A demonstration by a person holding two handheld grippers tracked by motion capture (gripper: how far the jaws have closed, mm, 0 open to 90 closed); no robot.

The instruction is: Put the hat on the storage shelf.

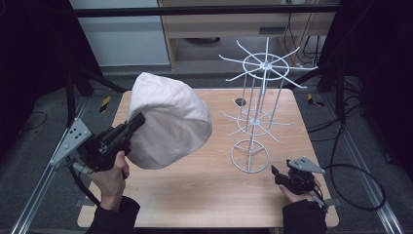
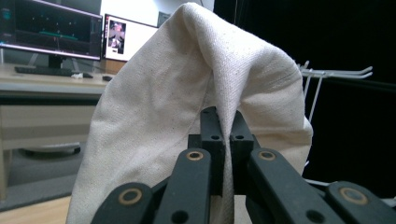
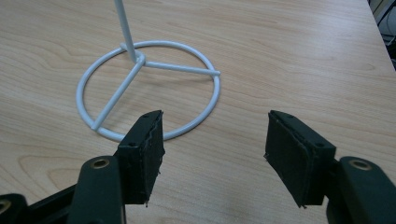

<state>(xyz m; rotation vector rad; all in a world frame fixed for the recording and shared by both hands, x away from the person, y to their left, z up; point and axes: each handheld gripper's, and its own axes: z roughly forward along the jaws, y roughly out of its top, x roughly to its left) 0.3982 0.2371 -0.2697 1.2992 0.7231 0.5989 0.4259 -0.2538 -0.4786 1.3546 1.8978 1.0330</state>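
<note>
White wire rack (image 1: 255, 112): upright on the wooden table (image 1: 204, 190), ring base flat on the top, two tiers of radiating hooks.

Cream cloth hat (image 1: 168, 122): held in the air left of the rack, clear of the table. A fold of its fabric is pinched between the closed jaws of the left gripper (image 2: 223, 135); the rest billows above and around them.

Right gripper (image 3: 215, 151): jaws spread wide, nothing between them, low over the table just right of the rack's base.

Room: monitors (image 2: 51, 28) on a desk beyond the hat.
</note>
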